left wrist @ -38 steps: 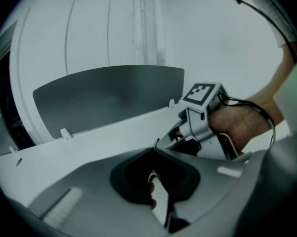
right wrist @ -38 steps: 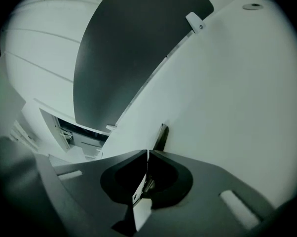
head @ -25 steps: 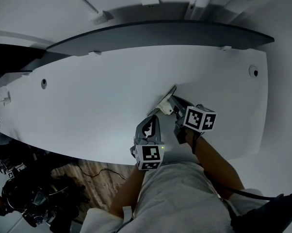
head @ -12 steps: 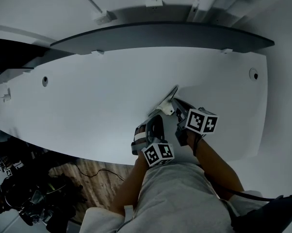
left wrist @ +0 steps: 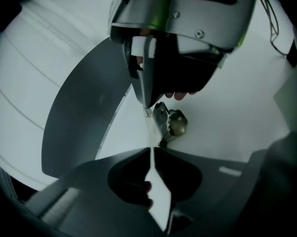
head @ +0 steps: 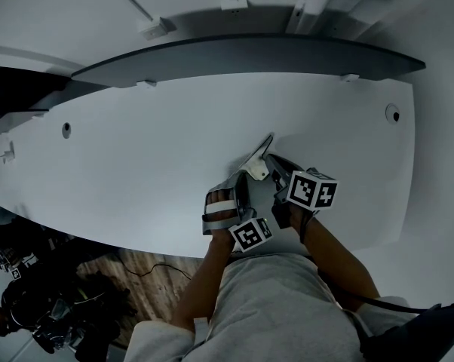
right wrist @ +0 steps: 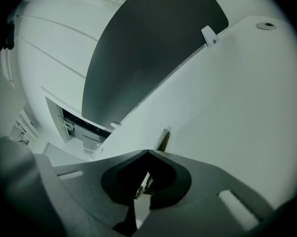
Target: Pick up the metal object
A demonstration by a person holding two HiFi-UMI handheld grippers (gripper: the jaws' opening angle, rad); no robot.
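Observation:
The metal object (head: 262,151) is a thin flat strip with a small shiny fitting (left wrist: 170,124), lying slantwise over the white table (head: 136,149). My right gripper (head: 271,163) is shut on it; the strip's tip (right wrist: 162,138) pokes out beyond the jaws (right wrist: 148,152). My left gripper (head: 242,178) sits just left of it, jaws together. In the left gripper view the right gripper (left wrist: 146,101) faces me, and the strip's thin edge runs down to my left jaw tips (left wrist: 152,152). I cannot tell whether the left jaws pinch it.
A dark grey panel (head: 250,51) stands along the table's far edge. Small round holes (head: 393,112) (head: 66,130) mark the tabletop. The table's near edge (head: 136,240) drops to a wooden floor with dark gear (head: 53,308) at lower left.
The left gripper has rolled over, its marker cube swinging rightward, and has sunk closer to the table beside the metal object. The right gripper has stayed put.

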